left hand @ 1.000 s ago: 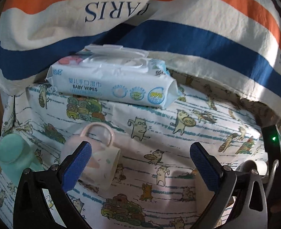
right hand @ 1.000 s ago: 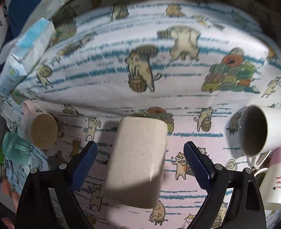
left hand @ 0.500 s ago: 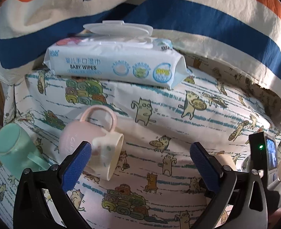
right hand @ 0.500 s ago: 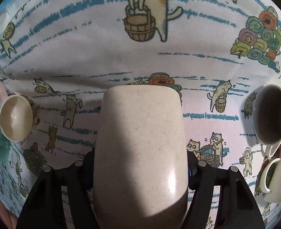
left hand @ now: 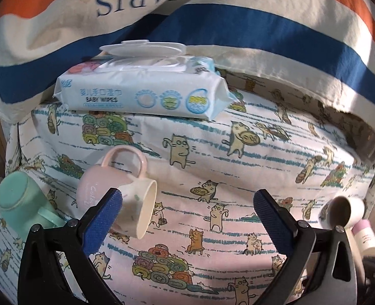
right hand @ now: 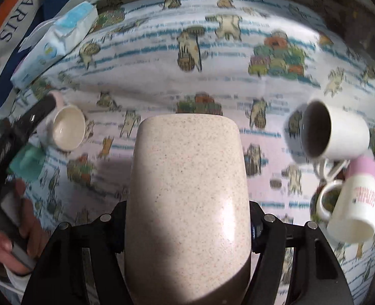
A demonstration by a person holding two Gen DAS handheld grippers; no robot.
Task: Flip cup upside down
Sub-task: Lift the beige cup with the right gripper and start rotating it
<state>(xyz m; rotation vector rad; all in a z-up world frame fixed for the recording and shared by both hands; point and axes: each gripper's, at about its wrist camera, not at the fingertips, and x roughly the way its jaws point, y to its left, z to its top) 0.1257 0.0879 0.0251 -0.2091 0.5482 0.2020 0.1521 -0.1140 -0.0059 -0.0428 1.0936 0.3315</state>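
My right gripper is shut on a speckled beige cup and holds it above the cat-print cloth, its closed base pointing away from me. My left gripper is open and empty, low over the cloth. A pink mug lies on its side just beyond the left finger, mouth facing right; it also shows in the right wrist view. A white mug lies on its side at the right, also in the left wrist view.
A pack of baby wipes lies at the back by a striped cloth. A mint green cup sits upside down at the left. A pink-topped white mug lies at the right.
My right gripper closed on the beige cup and lifted it off the cloth. My left gripper moved back a little and stayed open.
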